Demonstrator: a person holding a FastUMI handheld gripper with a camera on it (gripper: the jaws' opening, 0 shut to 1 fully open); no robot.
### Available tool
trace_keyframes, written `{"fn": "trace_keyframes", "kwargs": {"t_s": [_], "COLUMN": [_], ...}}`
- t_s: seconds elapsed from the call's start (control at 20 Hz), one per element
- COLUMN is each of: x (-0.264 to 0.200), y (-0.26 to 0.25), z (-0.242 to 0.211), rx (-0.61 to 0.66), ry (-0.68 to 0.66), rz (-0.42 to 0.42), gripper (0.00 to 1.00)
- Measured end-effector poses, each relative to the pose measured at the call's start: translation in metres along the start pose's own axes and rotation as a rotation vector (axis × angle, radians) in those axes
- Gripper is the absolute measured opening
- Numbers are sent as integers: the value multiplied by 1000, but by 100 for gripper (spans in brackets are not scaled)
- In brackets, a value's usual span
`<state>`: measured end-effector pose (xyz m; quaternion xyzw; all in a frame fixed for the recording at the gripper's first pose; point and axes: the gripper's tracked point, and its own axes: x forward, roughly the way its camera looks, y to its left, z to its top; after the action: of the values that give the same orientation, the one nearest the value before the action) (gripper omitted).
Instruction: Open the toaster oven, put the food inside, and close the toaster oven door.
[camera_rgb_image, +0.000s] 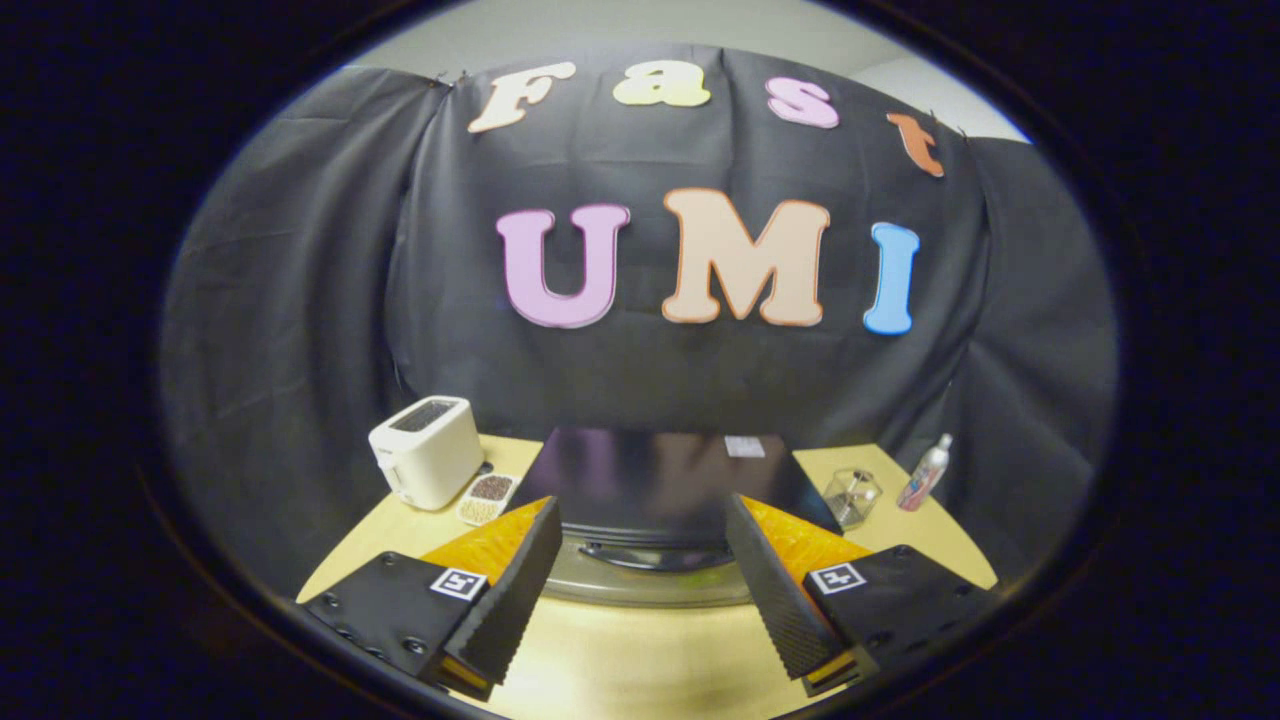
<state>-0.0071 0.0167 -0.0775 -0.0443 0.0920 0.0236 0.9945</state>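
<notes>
On the pale surface (620, 660) the dark toaster oven (660, 490) sits door closed just ahead of the spread, empty hand-held gripper (640, 570), with a white toaster (427, 451), snack tray (486, 498), glass (853, 496) and bottle (925, 474) alongside

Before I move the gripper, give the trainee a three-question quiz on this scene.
1. True or false: the toaster oven has its door closed.
2. What lies between the white toaster and the toaster oven?
A. a spray bottle
B. a small tray of food
C. a mug
3. Fill in: the gripper has its fingers ____, with the oven's door handle just ahead of them.

Key
1. True; the handle sits at the top of the shut door.
2. B; the food tray rests on the wooden table beside the toaster.
3. Open; nothing is held between them.
</notes>
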Motion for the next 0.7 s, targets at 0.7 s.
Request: {"fn": "trace_keyframes", "kwargs": {"t_s": [0.7], "x": [-24], "y": [-13], "z": [148], "rx": [88], "ry": [-235], "rz": [17], "gripper": [100]}}
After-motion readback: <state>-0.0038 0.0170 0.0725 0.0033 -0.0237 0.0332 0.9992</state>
